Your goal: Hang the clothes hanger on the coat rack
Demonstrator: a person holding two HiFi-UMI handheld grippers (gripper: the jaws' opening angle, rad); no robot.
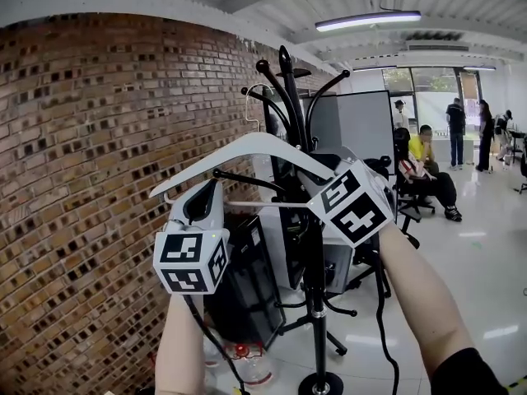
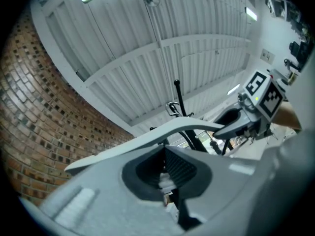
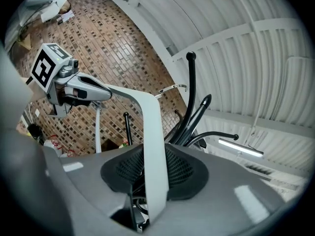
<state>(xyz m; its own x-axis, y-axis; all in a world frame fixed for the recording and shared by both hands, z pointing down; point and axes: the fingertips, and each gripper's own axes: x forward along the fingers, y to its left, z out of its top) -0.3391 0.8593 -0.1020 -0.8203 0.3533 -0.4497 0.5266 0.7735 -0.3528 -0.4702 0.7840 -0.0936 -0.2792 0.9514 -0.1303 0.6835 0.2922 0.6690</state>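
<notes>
The clothes hanger (image 1: 247, 145) is held up before the coat rack (image 1: 314, 253) by both upward-stretched forearms. The left tool (image 2: 166, 170) is closed on its 9 o'clock end, the right tool (image 3: 155, 170) on its 3 o'clock arm.

**Clothes hanger (image 1: 247, 145) before the upper part of the coat rack (image 1: 314, 253), with a brick wall (image 1: 82, 179) at the left**

The hanger is held across the near side of the rack. Its hook (image 1: 249, 97) is seen just left of the rack's upper arms; whether they touch cannot be told. The left gripper (image 1: 202, 194) is set on the hanger's left arm and the right gripper (image 1: 323, 175) on its right arm. The rack's pole is seen between and behind the two grippers, its foot on the floor (image 1: 478, 270). A boxy case (image 1: 247, 286) is placed low between wall and pole. A panel (image 1: 354, 126) is placed behind the rack. Far right, a seated person (image 1: 426, 159) is seen, with standing people (image 1: 457, 130) farther off.
</notes>
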